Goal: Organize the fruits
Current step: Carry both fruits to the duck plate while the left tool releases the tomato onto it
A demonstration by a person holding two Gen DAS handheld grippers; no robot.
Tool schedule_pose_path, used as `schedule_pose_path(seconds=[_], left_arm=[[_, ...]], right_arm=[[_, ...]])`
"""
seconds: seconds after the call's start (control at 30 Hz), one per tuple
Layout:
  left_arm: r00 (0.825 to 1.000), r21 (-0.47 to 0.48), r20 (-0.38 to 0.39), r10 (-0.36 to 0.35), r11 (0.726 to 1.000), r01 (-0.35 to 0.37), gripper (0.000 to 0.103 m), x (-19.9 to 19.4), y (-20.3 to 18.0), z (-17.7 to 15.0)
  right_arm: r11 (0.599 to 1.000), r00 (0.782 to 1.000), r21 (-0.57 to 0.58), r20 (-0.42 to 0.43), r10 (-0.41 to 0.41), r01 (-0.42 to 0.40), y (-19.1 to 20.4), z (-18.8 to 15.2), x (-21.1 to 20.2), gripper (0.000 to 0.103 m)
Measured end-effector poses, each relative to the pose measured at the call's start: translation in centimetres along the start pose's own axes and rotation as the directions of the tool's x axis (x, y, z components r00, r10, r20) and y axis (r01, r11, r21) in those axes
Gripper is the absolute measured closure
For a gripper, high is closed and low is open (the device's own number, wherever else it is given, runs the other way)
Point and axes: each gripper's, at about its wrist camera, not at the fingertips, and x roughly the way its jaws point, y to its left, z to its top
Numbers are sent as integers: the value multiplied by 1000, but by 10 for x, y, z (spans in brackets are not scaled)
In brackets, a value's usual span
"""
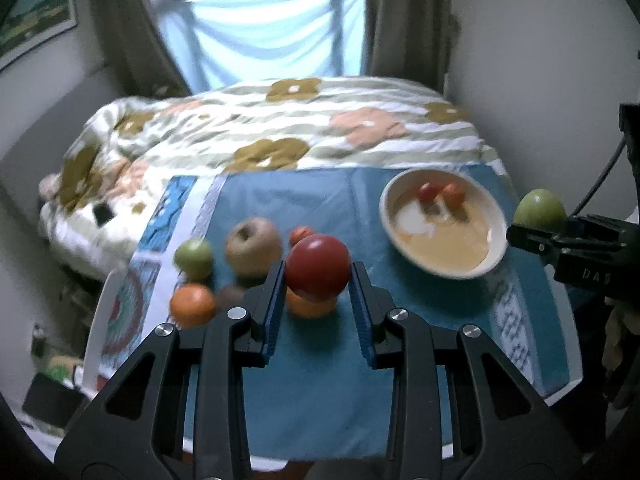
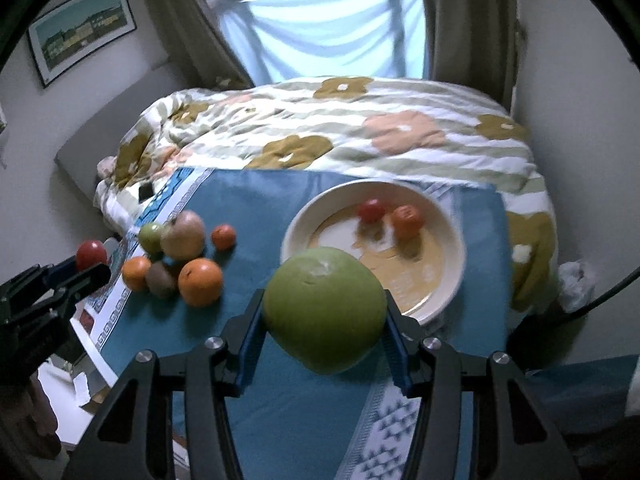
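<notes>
My left gripper (image 1: 318, 276) is shut on a red fruit (image 1: 317, 266), held above the blue cloth (image 1: 312, 380). My right gripper (image 2: 324, 316) is shut on a large green fruit (image 2: 324, 310), lifted just in front of the cream bowl (image 2: 452, 240). The bowl holds a small red fruit (image 2: 371, 210) and a small orange fruit (image 2: 407, 222). A cluster lies on the cloth at the left: a brownish apple (image 2: 183, 235), a green fruit (image 2: 151, 237), two oranges (image 2: 200, 282), a kiwi (image 2: 160, 279) and a small tangerine (image 2: 223, 237). The left gripper with its red fruit (image 2: 91, 254) shows at the left edge of the right wrist view.
The table stands against a bed with a flowered duvet (image 2: 340, 136). Behind it are a window and curtains (image 2: 328, 24). A framed picture (image 2: 80, 36) hangs on the left wall. A cable (image 2: 600, 300) runs at the right. White table edge (image 2: 96, 354) shows at the left.
</notes>
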Motion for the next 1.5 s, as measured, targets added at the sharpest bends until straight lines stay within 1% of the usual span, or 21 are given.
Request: schedule_pose_path(seconds=[0.13, 0.3, 0.4, 0.57, 0.73, 0.97, 1.1, 1.2, 1.33, 1.43, 1.47, 1.5], left_arm=[[998, 42, 8, -57, 998, 56, 67, 11, -17, 21], [992, 92, -5, -127, 988, 127, 67, 34, -32, 43], [985, 129, -24, -169, 977, 171, 67, 53, -42, 57], [975, 190, -64, -213, 957, 221, 67, 89, -58, 76], [962, 273, -124, -242, 924, 267, 67, 134, -80, 89], [948, 354, -210, -238, 885, 301, 67, 186, -108, 87], [946, 404, -243, -217, 864, 302, 67, 208, -119, 80], [944, 423, -262, -199, 856, 297, 67, 223, -124, 75], [944, 437, -276, -183, 850, 293, 67, 231, -124, 70], [940, 441, -271, -207, 841, 313, 66, 229, -123, 71], [940, 443, -267, -210, 840, 313, 63, 228, -124, 71], [940, 444, -266, -213, 839, 315, 58, 227, -123, 71]], right_arm=[[998, 999, 46, 13, -32, 32, -18, 5, -5, 54], [992, 997, 102, 15, -79, 77, -37, 10, -5, 54], [985, 994, 137, 9, -106, 104, -47, 14, -3, 54], [970, 988, 189, -9, -154, 153, -65, 20, 8, 54], [948, 982, 256, -40, -186, 190, -79, 23, 25, 54], [920, 975, 321, -78, -209, 223, -94, 25, 45, 54], [911, 973, 342, -98, -210, 231, -102, 25, 57, 54], [906, 972, 354, -110, -208, 234, -106, 25, 65, 54], [904, 971, 357, -124, -205, 236, -107, 25, 71, 54], [903, 971, 359, -126, -205, 237, -109, 25, 73, 54], [903, 971, 357, -125, -205, 237, -109, 25, 74, 54], [904, 971, 357, -125, -205, 237, -109, 25, 74, 54]])
